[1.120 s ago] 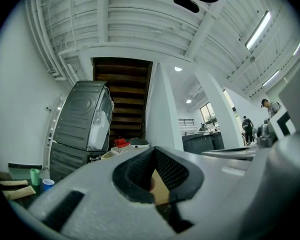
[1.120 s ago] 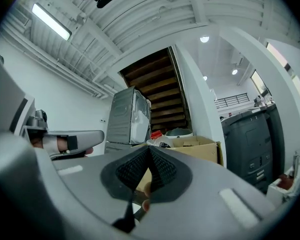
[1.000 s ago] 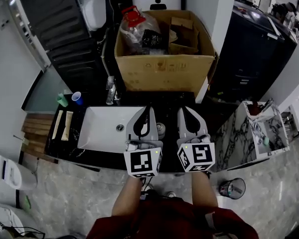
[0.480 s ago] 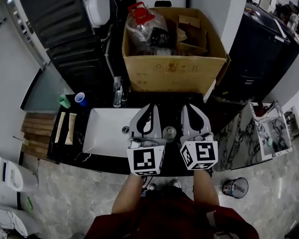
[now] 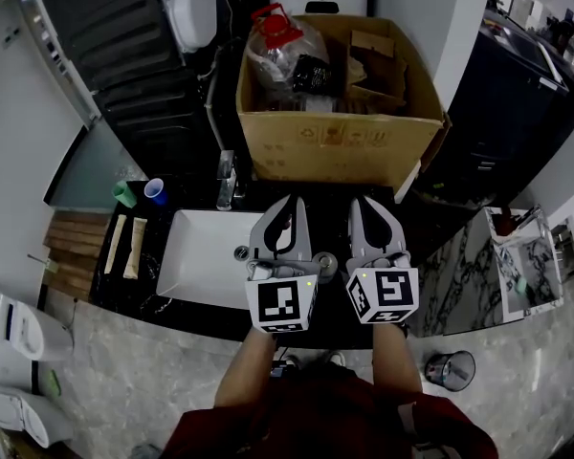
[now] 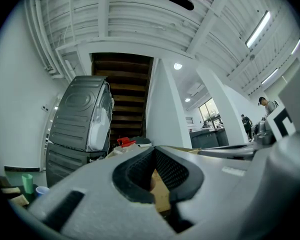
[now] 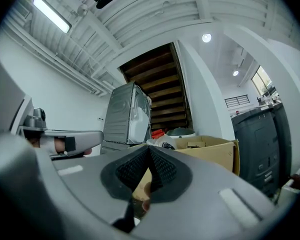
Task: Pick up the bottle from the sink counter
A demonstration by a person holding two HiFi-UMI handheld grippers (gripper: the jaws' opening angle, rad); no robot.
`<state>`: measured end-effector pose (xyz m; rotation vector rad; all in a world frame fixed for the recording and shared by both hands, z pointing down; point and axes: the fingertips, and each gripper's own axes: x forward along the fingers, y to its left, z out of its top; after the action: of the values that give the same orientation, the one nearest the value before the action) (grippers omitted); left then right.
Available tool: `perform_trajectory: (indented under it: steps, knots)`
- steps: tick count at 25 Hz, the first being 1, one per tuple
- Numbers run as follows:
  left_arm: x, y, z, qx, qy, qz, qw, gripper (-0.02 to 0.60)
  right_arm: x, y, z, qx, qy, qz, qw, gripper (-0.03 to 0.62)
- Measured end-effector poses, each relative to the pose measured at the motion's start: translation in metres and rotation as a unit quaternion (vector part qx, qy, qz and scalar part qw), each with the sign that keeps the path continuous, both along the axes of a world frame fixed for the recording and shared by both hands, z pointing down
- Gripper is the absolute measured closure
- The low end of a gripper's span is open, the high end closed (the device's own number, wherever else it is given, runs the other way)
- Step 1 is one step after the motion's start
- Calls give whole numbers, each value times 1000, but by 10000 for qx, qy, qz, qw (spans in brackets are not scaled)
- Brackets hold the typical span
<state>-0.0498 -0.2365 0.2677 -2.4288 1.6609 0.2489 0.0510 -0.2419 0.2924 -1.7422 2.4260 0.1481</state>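
White sink (image 5: 196, 256) as landmark
- Beyond sink's far-left corner: green cup (image 5: 124, 194) and blue cup (image 5: 155, 190), side by side
- Left gripper (image 5: 288, 201) over sink's right edge, jaws closed tip to tip, nothing between pads
- Bottle (image 5: 326, 261) upright on black counter (image 5: 163, 299) just right of sink, between both grippers, not gripped
- Right gripper (image 5: 361, 203) further right of sink, jaws fully closed, empty
- Cardboard box (image 5: 340, 142) behind sink, offset right

Bottle (image 5: 325, 262) mostly hidden behind left gripper (image 5: 289, 205); only its top shows.
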Motion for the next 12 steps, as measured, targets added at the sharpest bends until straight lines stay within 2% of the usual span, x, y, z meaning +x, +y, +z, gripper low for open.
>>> perform_trajectory:
  steps: [12]
  knots:
    - [7,-14,16,-185,-83,-48,9998,581,6,-14,20,-200,83,-61,9997,591]
